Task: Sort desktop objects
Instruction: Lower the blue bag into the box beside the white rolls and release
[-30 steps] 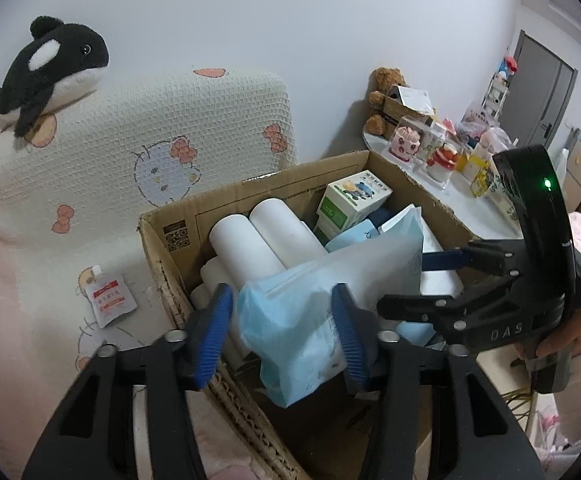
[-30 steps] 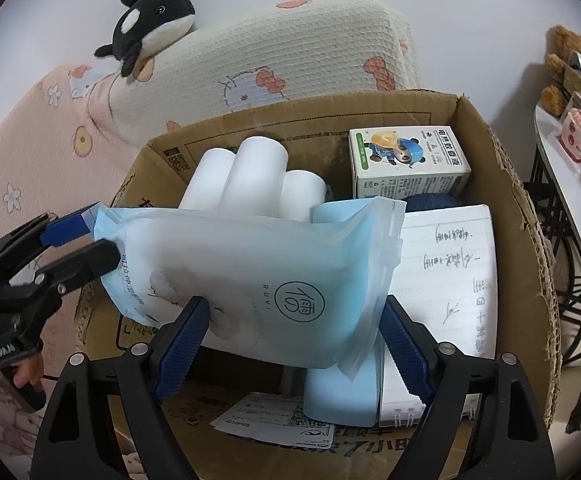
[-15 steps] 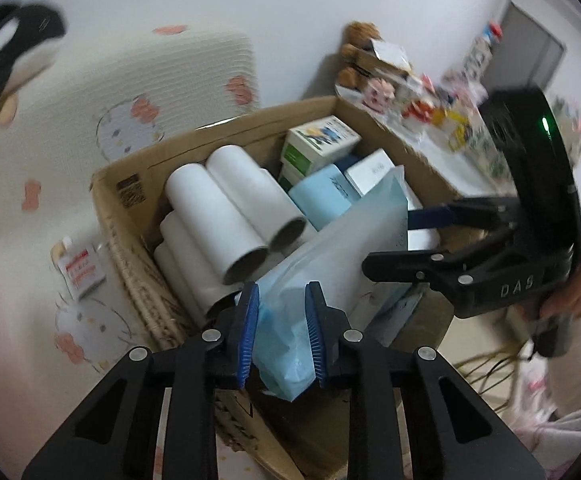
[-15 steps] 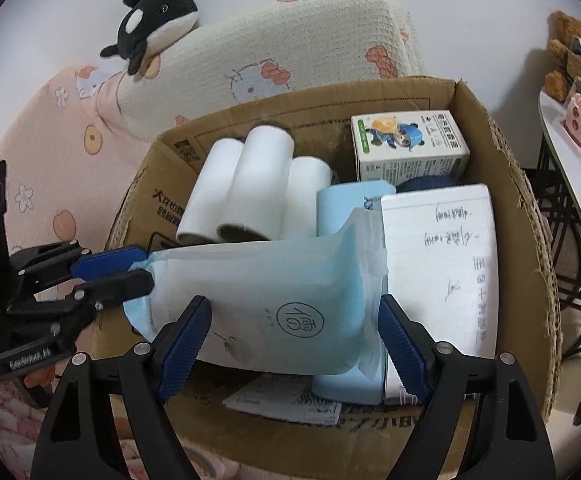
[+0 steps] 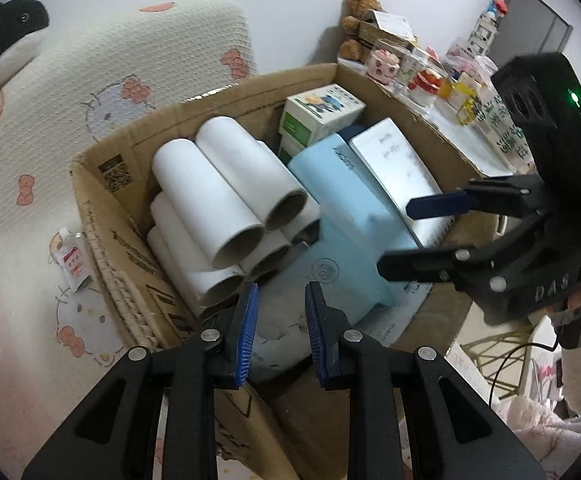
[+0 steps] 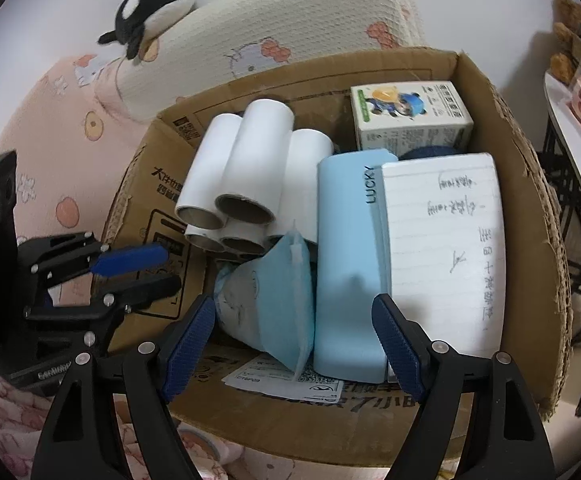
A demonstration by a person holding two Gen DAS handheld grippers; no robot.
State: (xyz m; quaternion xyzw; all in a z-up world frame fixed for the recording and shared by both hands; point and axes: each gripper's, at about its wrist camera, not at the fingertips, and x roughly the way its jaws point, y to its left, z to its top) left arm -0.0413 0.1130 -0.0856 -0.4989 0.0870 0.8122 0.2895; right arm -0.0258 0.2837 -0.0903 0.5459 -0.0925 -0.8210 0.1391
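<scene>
Blue pouch is lying in the cardboard box, wedged between paper rolls and a blue case. Left tongs are hanging part-open above it, gripping nothing. Right tongs are closing, wide, empty.

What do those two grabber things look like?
Both are black plastic. The left gripper and the right gripper have ridged blue pads and silver bolts. The right one's body shows raised letters "DAS", a green light and a trailing black cable.
</scene>
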